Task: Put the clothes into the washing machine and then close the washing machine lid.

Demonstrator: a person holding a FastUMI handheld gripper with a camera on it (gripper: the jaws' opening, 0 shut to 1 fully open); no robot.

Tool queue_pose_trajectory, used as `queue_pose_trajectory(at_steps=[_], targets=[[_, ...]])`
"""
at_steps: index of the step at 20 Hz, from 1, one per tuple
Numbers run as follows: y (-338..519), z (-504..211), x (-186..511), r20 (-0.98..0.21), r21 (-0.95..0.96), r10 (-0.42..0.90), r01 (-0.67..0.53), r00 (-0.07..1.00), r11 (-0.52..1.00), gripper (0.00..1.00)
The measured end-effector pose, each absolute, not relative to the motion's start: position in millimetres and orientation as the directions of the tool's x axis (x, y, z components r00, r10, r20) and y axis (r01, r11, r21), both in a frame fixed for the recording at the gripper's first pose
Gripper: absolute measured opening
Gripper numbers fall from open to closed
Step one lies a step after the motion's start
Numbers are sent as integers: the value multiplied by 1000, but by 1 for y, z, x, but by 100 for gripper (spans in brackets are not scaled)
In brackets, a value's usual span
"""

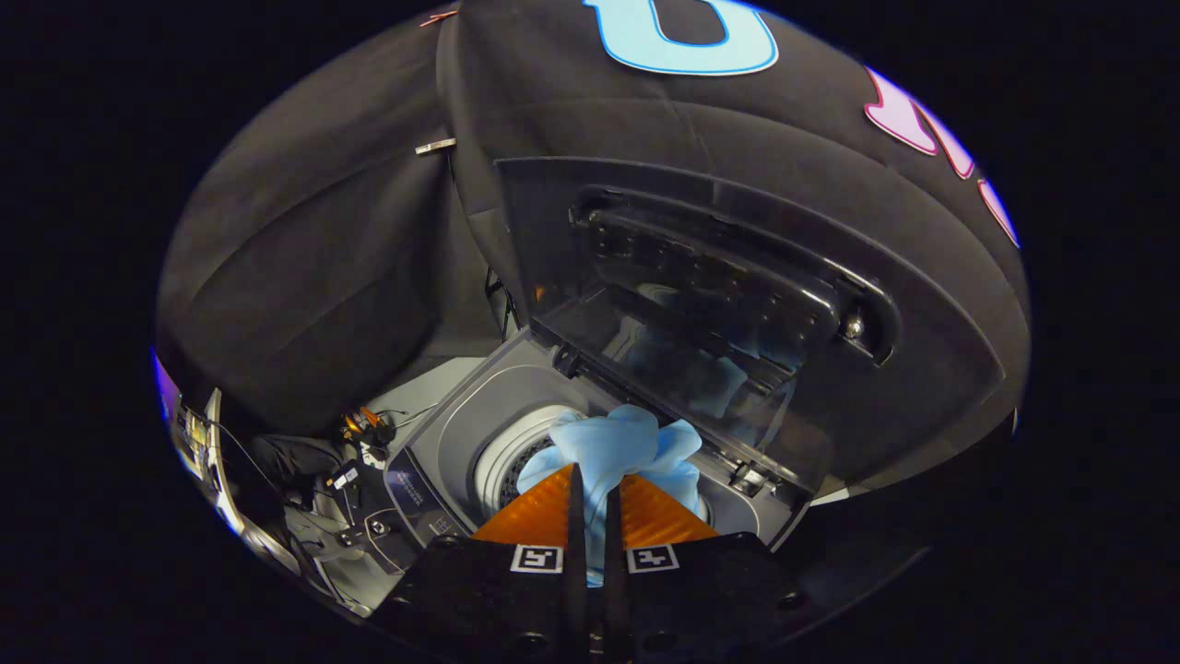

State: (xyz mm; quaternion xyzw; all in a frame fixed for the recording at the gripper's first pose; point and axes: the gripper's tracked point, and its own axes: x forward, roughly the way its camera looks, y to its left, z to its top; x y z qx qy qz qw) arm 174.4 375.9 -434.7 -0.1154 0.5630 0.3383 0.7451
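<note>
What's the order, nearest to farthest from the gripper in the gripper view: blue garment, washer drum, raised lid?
1. Blue garment: pinched between the fingers of the gripper, bunched just ahead of them.
2. Washer drum: directly below the garment.
3. Raised lid: standing open beyond both, against the booth wall.

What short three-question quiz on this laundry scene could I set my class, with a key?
1. True or false: the washing machine lid stands open.
2. What does the hand-held gripper hold between its fingers?
A. a light blue garment
B. a detergent bottle
C. nothing
3. Fill in: the garment hangs above the machine's ____.

Key
1. True: the lid is raised behind the opening.
2. A: both fingers are closed on the light blue cloth.
3. Drum: the cloth bunches just ahead of the fingers, over the round opening, with the lid not yet closed.
</note>
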Motion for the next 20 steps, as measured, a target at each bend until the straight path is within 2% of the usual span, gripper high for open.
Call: queue_pose_trajectory(at_steps=[1, 6, 8, 11, 13, 16, 20], targets=[[380, -428, 176, -906, 226, 397, -626, 146, 746, 11], [388, -411, 188, -861, 252, 467, -628, 202, 736, 77], [393, -405, 189, -850, 254, 484, -642, 209, 724, 84], [404, -390, 191, -807, 262, 539, -674, 239, 691, 88], [413, -379, 195, -766, 268, 585, -694, 268, 668, 100], [424, -354, 206, -696, 270, 641, -709, 324, 652, 99], [427, -326, 238, -583, 209, 663, -701, 470, 682, 99]])
